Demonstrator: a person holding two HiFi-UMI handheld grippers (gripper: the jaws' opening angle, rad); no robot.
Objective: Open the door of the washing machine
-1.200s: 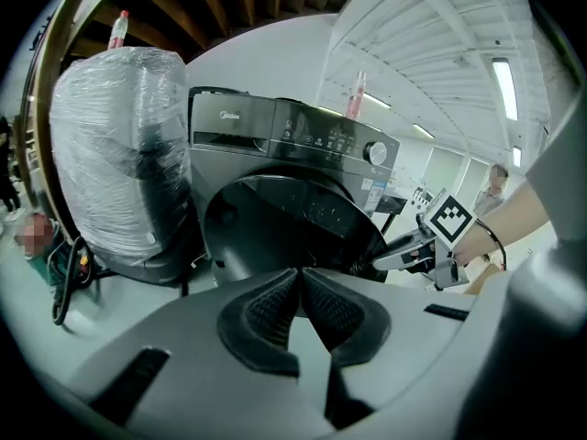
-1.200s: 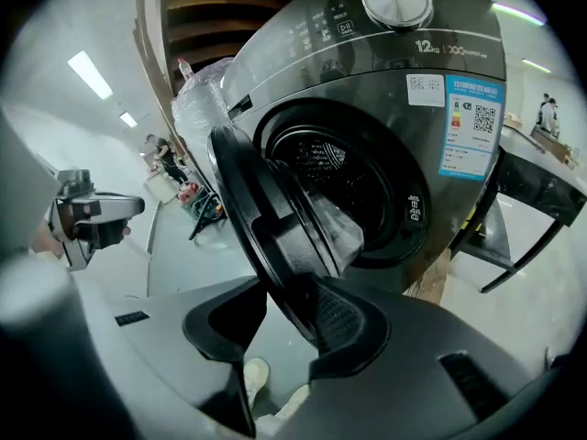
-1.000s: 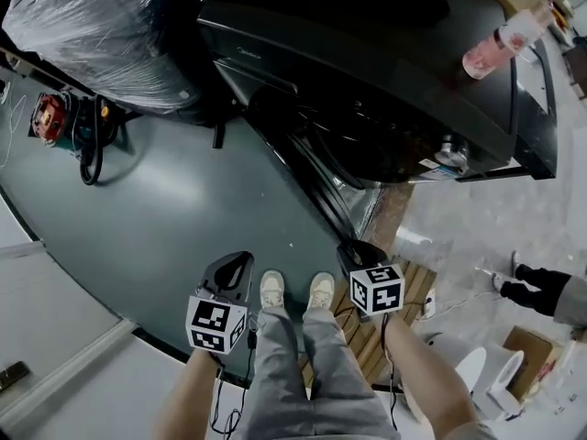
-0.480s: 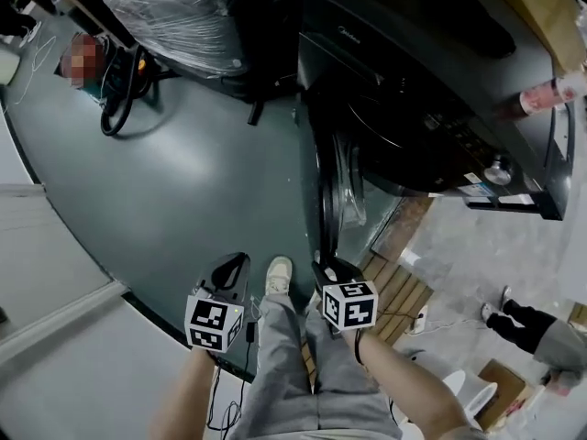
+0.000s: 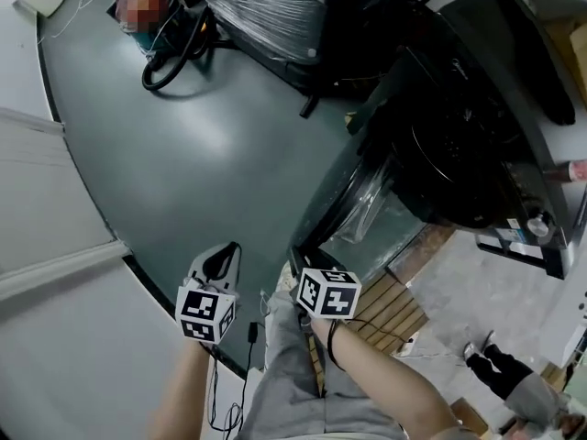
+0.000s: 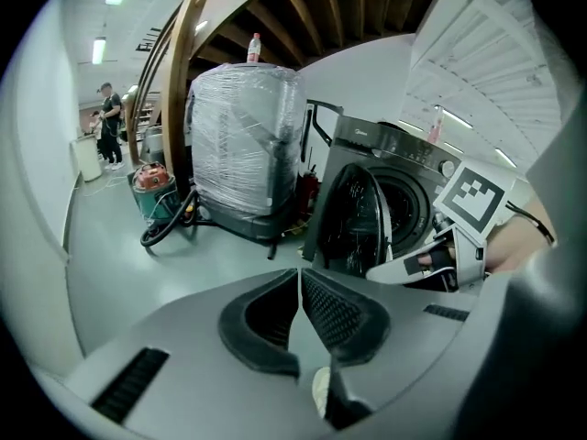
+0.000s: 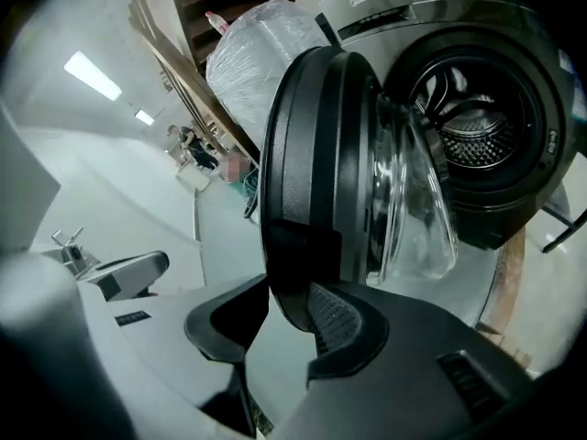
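The dark washing machine (image 5: 477, 108) stands at the right of the head view, its drum (image 7: 477, 126) exposed. Its round door (image 5: 358, 200) with the glass bowl (image 7: 413, 209) hangs swung out over the green floor. My right gripper (image 5: 298, 259) is at the door's outer edge. In the right gripper view the door's black rim (image 7: 307, 154) sits between the pads of my right gripper (image 7: 284, 301), whose jaws are closing on it. My left gripper (image 5: 223, 257) hangs beside it over the floor, away from the door, and the tips of my left gripper (image 6: 298, 278) meet with nothing between them.
A large plastic-wrapped load (image 5: 284, 7) stands left of the machine, with a black hose (image 5: 170, 49) on the floor near it. Wooden slats (image 5: 394, 305) lie by my feet. A pink bottle (image 5: 573, 170) lies on the machine's top. Someone's legs (image 5: 504, 383) show at lower right.
The door has swung from nearly against the machine to wide open, with my right gripper on its edge moving left. My left gripper has shifted alongside, and the head view has turned.
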